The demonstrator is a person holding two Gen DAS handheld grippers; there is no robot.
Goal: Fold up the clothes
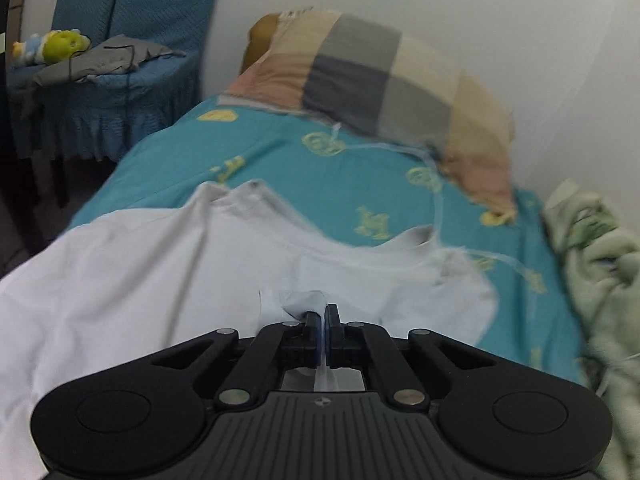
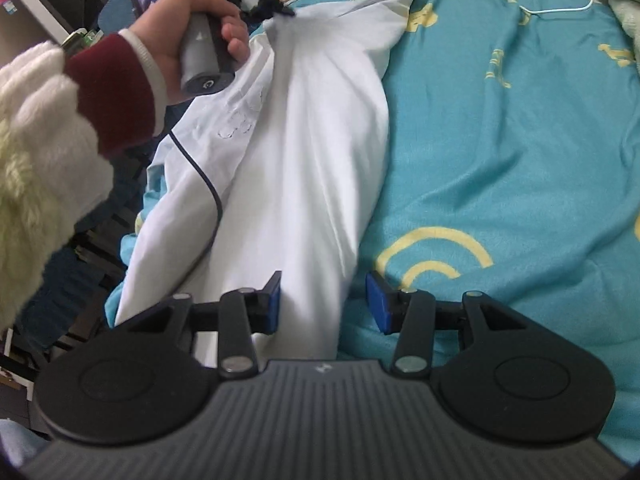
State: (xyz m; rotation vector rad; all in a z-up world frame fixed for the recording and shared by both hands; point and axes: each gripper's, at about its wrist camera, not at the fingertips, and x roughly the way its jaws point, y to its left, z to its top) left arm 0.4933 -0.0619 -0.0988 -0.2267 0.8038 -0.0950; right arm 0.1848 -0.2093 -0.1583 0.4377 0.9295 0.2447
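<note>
A white shirt [image 1: 168,264] lies on a teal bedsheet [image 1: 360,168] with yellow prints. My left gripper [image 1: 323,314] is shut on a pinch of the shirt's cloth near its middle. In the right wrist view the shirt [image 2: 304,152] runs lengthwise, lifted at its far end by the left gripper [image 2: 276,8] in a hand. My right gripper [image 2: 326,300] is open, its blue pads on either side of the shirt's near edge, just above the cloth.
A checked pillow [image 1: 380,76] lies at the head of the bed by the white wall. A pale green blanket [image 1: 600,280] is bunched at the right. A blue-covered chair [image 1: 120,92] holding a grey garment and a toy stands left. A white cable [image 2: 520,4] lies on the sheet.
</note>
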